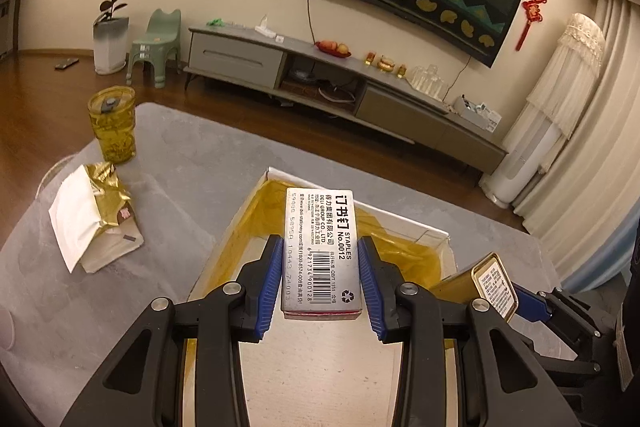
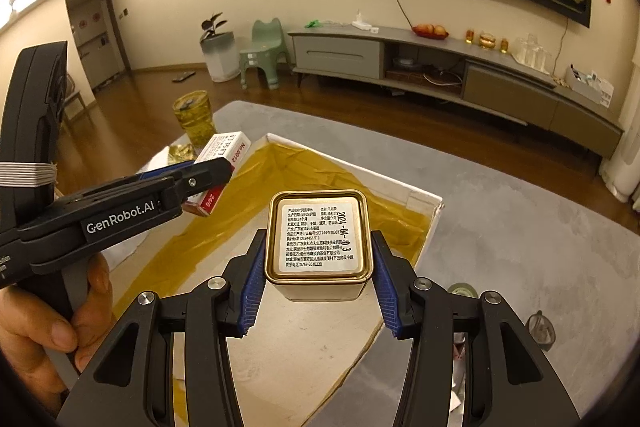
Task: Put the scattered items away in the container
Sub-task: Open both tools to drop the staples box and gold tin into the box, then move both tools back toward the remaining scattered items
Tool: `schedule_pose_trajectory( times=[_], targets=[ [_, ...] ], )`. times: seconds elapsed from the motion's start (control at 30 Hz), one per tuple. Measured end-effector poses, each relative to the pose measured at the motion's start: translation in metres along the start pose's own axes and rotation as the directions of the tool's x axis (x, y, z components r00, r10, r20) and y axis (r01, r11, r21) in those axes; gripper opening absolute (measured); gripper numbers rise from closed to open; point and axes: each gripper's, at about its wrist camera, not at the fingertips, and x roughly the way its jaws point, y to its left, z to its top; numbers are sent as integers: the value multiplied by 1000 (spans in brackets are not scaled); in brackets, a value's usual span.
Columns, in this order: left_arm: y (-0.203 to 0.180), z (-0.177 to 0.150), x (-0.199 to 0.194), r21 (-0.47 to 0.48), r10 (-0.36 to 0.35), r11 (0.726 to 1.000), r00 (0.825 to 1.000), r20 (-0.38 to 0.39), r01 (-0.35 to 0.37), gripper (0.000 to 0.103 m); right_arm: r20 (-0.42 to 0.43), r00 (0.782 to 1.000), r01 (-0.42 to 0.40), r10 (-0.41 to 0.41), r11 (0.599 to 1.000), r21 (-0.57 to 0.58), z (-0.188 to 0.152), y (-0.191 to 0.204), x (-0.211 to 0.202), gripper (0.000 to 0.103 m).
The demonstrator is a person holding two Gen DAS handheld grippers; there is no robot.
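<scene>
Blue-padded fingers (image 1: 272, 279) of the left gripper (image 1: 320, 281) are clamping a staples box (image 1: 320, 247) at bottom centre of the left wrist view, label up: "STAPLES No.0012", "DELI GROUP CO., LTD.", barcode 6 921734 900128. It is hanging over the white container (image 1: 400, 219) with a yellow lining, which is sitting on the grey tabletop (image 1: 180, 167). In the right wrist view, the right gripper (image 2: 318, 279) is pinching a square gold tin (image 2: 320, 239) at centre frame, also above the container; the white label is showing Chinese print and a "2024-04-03" date stamp. "GenRobot.AI" is reading on the left gripper's side, a hand (image 2: 44, 327) gripping its handle at lower left. At left of the left view, a yellow tumbler (image 1: 113, 125) is standing and a gold-and-white pouch (image 1: 96, 219) is lying on the tabletop.
</scene>
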Motion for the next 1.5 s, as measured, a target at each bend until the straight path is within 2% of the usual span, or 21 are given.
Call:
schedule_pose_trajectory(
  times=[0.13, 0.33, 0.43, 0.53, 0.83, 1.0, 1.13, 1.17, 1.27, 1.33, 1.5],
  targets=[
    [-5, 6, 16, 25, 29, 999, 999, -34, -28, 39, -30, 999, 10, -10, 1000, -18, 6, -4, 14, 51],
    [-4, 13, 32, 6, 31, 1000, 997, -65, -30, 41, -57, 998, 7, -9, 999, -43, 9, -8, 33, 52],
    [2, 12, 40, -24, 36, 999, 995, -91, -39, 65, -50, 999, 4, -7, 998, -56, 8, -10, 40, 53],
    [7, 10, 39, -48, 13, 999, 995, -99, -18, 65, -56, 998, -33, 33, 999, 3, 4, -20, 40, 54],
    [-5, 4, 16, -23, 29, 999, 998, -52, -31, 65, 13, 985, -174, 174, 981, 83, -39, -39, -27, 54],
    [-19, -12, 5, 14, 36, 999, 998, -45, -35, 65, 64, 958, -285, 281, 957, 60, -72, -33, -69, 54],
    [-36, -24, -6, 79, 69, 995, 997, -25, -66, 65, 178, 925, -355, 336, 931, 86, -97, -44, -98, 54],
    [-40, -26, -8, 92, 78, 993, 997, -22, -76, 65, 194, 919, -366, 344, 926, 90, -103, -47, -100, 54],
    [-48, -32, -12, 122, 113, 987, 993, -27, -109, 65, 163, 926, -360, 342, 927, 105, -104, -49, -98, 54],
    [-53, -36, -15, 137, 137, 982, 990, -30, -132, 65, 173, 919, -374, 353, 921, 109, -104, -48, -102, 54],
    [-67, -46, -27, 164, 173, 972, 985, -20, -168, 65, 182, 920, -364, 347, 929, 70, -108, -41, -121, 54]
  ],
)
